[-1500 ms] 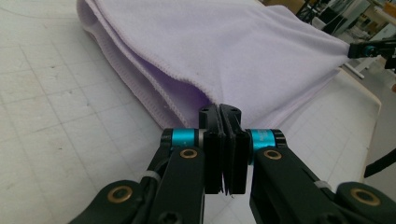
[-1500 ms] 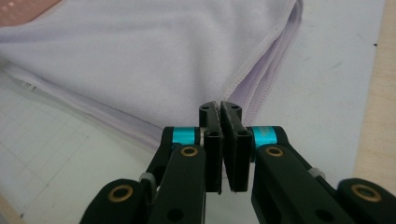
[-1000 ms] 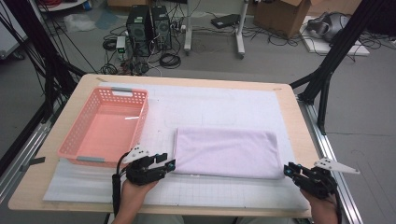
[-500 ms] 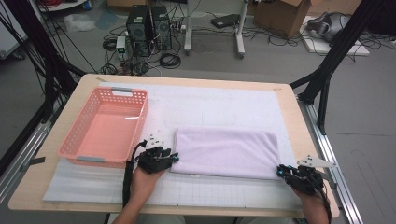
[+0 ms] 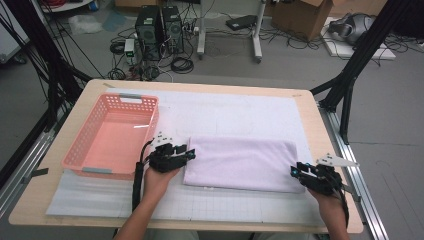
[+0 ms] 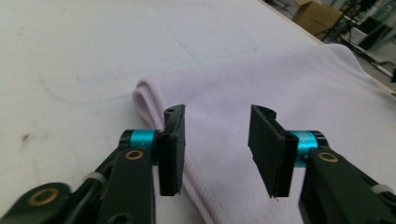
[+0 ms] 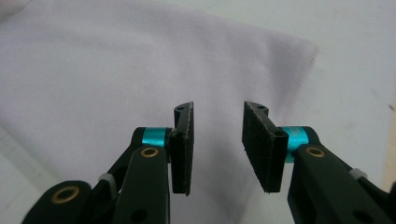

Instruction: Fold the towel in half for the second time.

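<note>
- Both hands have shifted in the high view since the earlier frames: the left gripper [image 5: 186,155] has slid rightward from the frame's lower left onto the short left edge of the folded lilac terry towel [image 5: 240,164], and the right gripper [image 5: 296,173] has crept leftward to the towel's lower-right corner. The towel itself lies as before — flat on the white mat [image 5: 240,112], centre-right of the frame, apart from the pink plastic mesh basket [image 5: 112,135] at the left.
- Left gripper view: the left gripper [image 6: 215,144] has its jaws partly apart, having just eased a little wider; the towel's rolled fold [image 6: 154,100] runs under the left-hand pad and nothing is pinched yet. Closing here may, I judge, catch only the top layer — the fold would then fall open on lifting.
- Right gripper view: the right gripper [image 7: 217,144] has just been opening, jaws partly apart over towel cloth [image 7: 116,65] with no fabric between the pads. The corner sits at the upper right of the frame, so a pinch may miss the edge, or the two hands may lift unevenly and skew the fold.
</note>
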Action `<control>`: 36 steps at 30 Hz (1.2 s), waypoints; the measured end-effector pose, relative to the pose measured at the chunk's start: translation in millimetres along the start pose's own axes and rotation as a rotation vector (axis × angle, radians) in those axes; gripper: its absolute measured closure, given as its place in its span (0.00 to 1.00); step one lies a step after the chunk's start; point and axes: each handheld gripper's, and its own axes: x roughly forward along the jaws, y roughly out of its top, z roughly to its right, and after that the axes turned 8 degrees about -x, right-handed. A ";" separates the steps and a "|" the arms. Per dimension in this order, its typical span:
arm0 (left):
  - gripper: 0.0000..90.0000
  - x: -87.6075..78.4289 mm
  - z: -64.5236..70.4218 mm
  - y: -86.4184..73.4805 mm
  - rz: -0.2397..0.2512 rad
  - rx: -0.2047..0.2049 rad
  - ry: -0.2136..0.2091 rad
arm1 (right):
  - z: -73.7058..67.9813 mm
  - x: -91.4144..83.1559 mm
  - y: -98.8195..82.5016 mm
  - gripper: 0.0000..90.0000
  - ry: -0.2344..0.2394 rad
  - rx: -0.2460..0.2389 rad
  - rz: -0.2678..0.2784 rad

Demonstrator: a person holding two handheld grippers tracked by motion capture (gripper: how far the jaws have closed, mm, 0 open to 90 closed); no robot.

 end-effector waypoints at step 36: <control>0.25 -24.5 12.5 -19.3 0.153 0.033 -0.019 | 4.5 -20.1 -2.1 0.45 -0.041 0.014 0.058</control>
